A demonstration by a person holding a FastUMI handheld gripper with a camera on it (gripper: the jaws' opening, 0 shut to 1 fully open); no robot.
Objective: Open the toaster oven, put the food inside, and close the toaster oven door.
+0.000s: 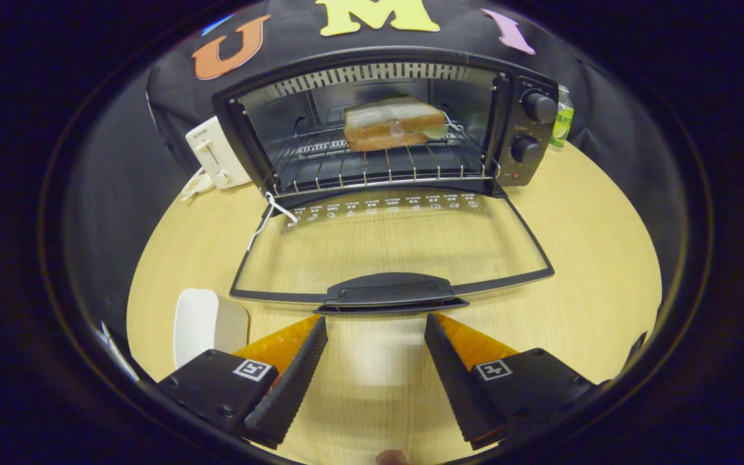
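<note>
One toaster oven [385, 123] is seen on the pale wooden surface [591, 258], its glass door [391, 252] folded flat. One sandwich [394, 124] lies on the rack inside. One white toaster [217, 152], one bottle [562, 119] and one white plate [207, 323] are counted. The gripper [375, 323] is spread wide, empty, just short of the door handle [388, 289].

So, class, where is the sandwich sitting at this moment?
In the gripper view the sandwich lies on the wire rack inside the open toaster oven, towards the back, well beyond the lowered door and the open gripper.
</note>
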